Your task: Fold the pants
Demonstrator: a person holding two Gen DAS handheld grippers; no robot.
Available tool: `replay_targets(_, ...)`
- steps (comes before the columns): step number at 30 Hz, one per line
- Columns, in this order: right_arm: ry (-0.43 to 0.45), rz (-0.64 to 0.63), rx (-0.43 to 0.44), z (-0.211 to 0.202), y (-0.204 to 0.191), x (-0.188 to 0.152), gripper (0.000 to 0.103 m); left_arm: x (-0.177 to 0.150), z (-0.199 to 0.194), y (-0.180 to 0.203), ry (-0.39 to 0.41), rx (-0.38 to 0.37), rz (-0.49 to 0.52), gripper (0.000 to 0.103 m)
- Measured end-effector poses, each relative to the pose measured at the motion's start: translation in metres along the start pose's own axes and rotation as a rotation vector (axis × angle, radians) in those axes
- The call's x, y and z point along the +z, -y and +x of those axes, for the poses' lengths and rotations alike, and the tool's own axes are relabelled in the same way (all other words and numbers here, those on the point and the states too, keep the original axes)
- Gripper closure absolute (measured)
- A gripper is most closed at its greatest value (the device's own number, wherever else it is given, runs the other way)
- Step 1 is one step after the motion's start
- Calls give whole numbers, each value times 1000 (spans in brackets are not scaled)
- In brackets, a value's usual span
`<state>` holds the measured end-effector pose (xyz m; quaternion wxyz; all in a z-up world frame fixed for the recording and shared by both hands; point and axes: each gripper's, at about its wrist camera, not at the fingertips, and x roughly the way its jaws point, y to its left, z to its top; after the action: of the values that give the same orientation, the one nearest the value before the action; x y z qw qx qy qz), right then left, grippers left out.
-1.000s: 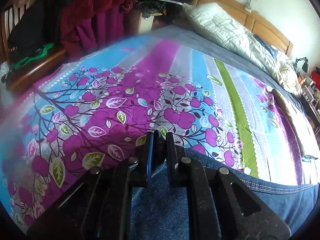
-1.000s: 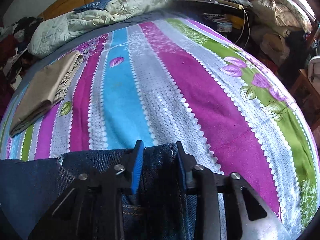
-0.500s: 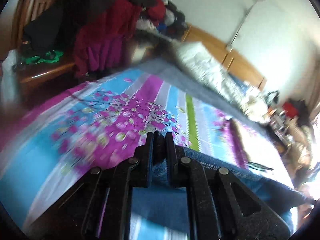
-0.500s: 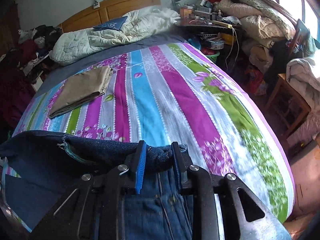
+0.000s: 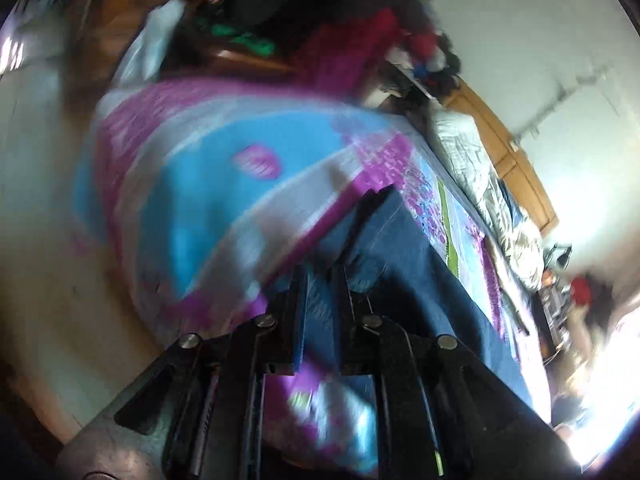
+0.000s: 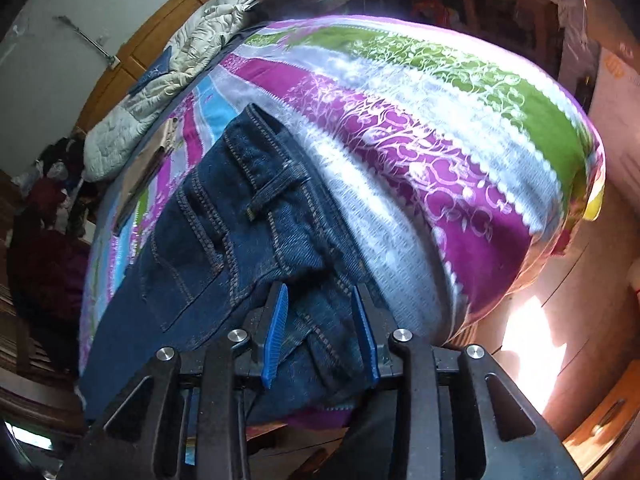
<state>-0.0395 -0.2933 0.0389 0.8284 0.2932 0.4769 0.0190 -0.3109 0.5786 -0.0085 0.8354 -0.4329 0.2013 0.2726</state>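
Bed [image 6: 460, 128] w/ striped purple, green & blue sheet fills both views. Jeans [image 6: 224, 220] lie stretched across it, waistband end near the bed's edge. Pale quilt [image 6: 168, 92] bunched at the headboard, folded tan cloth [image 6: 138, 168] beside the jeans. Right gripper [image 6: 322, 320] jaws wide, denim between them, not pinched. Left gripper [image 5: 320, 284] jaws narrow w/ a gap; blurred, grip on denim can't tell

Looks like a lived-in home bedroom: a bed with a loud striped floral bedsheet [image 6: 400, 152], a wooden headboard [image 6: 160, 36], a rumpled quilt [image 6: 168, 80] up top, and clothes [image 5: 340, 32] heaped beside it.
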Motion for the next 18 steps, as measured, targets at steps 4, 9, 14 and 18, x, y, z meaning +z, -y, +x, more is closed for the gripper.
replay_targets(4,-20,86,173,4,-16,-6,43,-1,11,27,-100,-50,-13,90)
replay_targets(9,-79,171,263,31,-39,-5,28,10,50,52,-218,-38,-115,58)
replay_targets(14,-121,217,253,52,-45,-5,26,17,71,55,-250,56,-193,58)
replay_targets(18,-100,250,293,52,-38,-5,26,21,80,62,-294,118,-194,69)
